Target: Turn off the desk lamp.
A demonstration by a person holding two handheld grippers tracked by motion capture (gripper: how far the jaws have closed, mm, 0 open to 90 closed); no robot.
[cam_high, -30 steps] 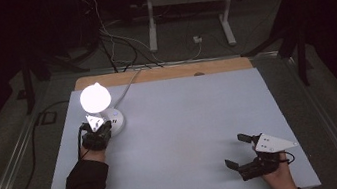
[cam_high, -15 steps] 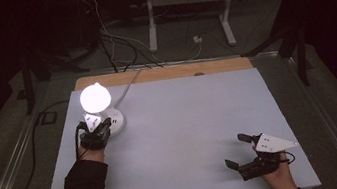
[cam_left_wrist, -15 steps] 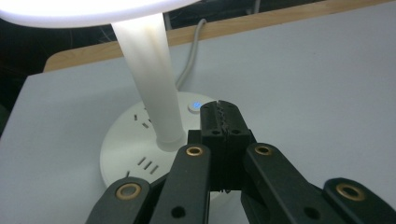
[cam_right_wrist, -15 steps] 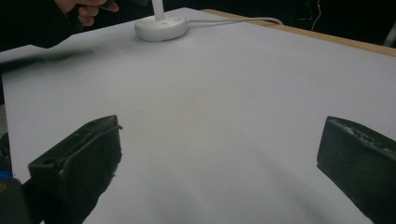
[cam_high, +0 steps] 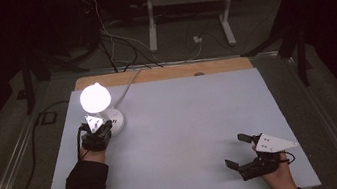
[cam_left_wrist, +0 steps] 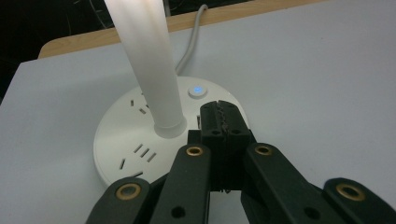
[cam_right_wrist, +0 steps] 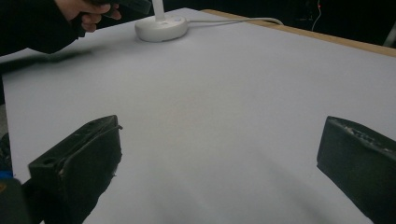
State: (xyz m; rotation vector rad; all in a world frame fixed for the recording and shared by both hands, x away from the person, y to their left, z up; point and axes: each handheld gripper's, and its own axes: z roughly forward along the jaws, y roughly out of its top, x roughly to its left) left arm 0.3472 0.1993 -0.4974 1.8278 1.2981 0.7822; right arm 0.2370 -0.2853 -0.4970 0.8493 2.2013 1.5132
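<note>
1. Pressing looks like the work here: the left gripper [cam_left_wrist: 219, 122] has its jaws closed together with nothing between them, and their tip rests over the round white base of the desk lamp [cam_left_wrist: 140, 140], just short of the small button [cam_left_wrist: 197, 90] that glows blue.
2. I judge the base hard, smooth and a little slippery, heavy enough to stay put under a light push — the lit head [cam_high: 94, 97] on the slim stem [cam_left_wrist: 149, 65] looks more fragile.
3. Better to touch only the button; the stem stands just left of the jaws and could be knocked.
4. Behind the base, the cable [cam_left_wrist: 189, 46] runs off the table [cam_high: 186, 122].
5. The right gripper [cam_high: 241, 151] rests well apart, its jaws wide open and empty.
</note>
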